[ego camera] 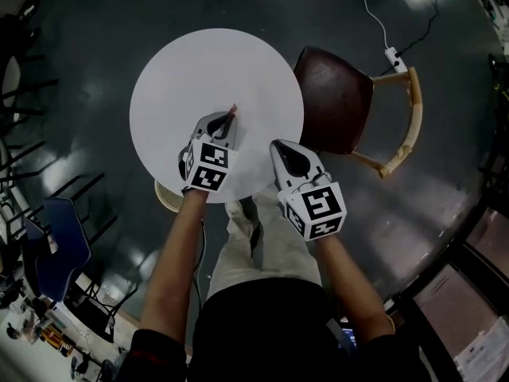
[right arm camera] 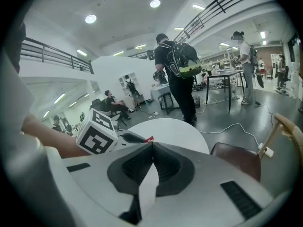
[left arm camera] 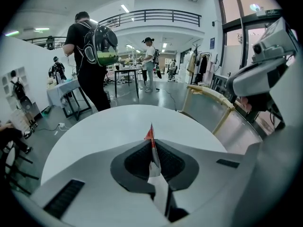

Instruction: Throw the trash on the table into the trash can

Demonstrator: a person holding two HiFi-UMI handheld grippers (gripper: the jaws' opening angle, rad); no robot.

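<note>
My left gripper (ego camera: 230, 120) hangs a little above the near part of the round white table (ego camera: 215, 62). It is shut on a thin scrap of trash, a red-tipped white wrapper (ego camera: 233, 109) that sticks out past the fingertips. In the left gripper view the wrapper (left arm camera: 150, 135) stands edge-on between the closed jaws of that gripper (left arm camera: 152, 148). My right gripper (ego camera: 280, 146) hovers over the table's near right edge, shut with nothing in it. The right gripper view shows its jaws (right arm camera: 152, 144) closed and the left gripper's marker cube (right arm camera: 97, 131) beside them.
A brown wooden chair (ego camera: 334, 98) stands against the table's right side, with a white power strip (ego camera: 395, 58) and cable on the floor behind it. A pale round rim (ego camera: 165, 197) shows under the table's near left edge. A person with a backpack (left arm camera: 92, 60) stands beyond the table.
</note>
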